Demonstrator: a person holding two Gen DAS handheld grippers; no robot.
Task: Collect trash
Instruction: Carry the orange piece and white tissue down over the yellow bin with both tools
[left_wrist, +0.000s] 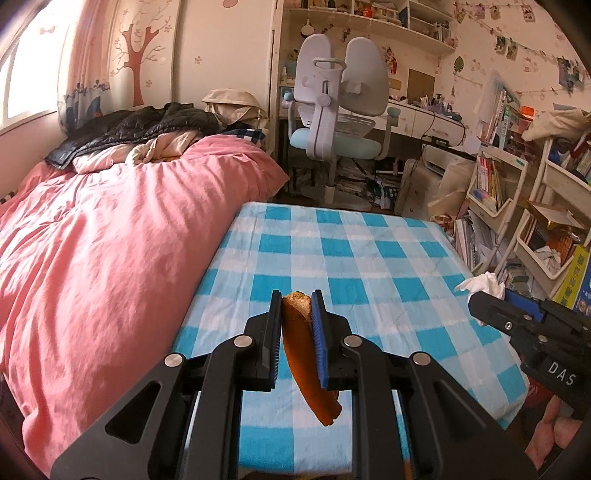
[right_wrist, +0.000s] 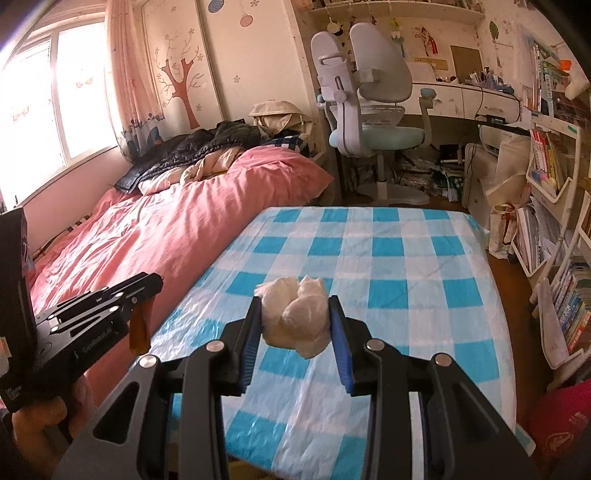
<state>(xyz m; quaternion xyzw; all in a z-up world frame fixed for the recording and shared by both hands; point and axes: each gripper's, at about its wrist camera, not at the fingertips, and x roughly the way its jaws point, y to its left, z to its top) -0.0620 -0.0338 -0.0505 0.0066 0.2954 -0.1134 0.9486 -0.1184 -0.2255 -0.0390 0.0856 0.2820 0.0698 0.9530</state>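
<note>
My left gripper (left_wrist: 296, 295) is shut on an orange-brown peel (left_wrist: 306, 354), which hangs down between its pads above the blue-and-white checked table (left_wrist: 369, 258). My right gripper (right_wrist: 295, 301) is shut on a crumpled white tissue wad (right_wrist: 295, 317) and holds it above the same table (right_wrist: 388, 258). In the left wrist view the right gripper (left_wrist: 480, 299) shows at the right edge with the tissue (left_wrist: 484, 282) in it. In the right wrist view the left gripper (right_wrist: 155, 282) shows at the left with the peel (right_wrist: 140, 328) hanging from it.
A bed with a pink duvet (left_wrist: 110, 240) runs along the table's left side. A grey-blue desk chair (left_wrist: 340, 107) and a desk stand beyond the far edge. White shelf carts with books (left_wrist: 517, 206) stand at the right. A red object (right_wrist: 561, 424) sits low at the right.
</note>
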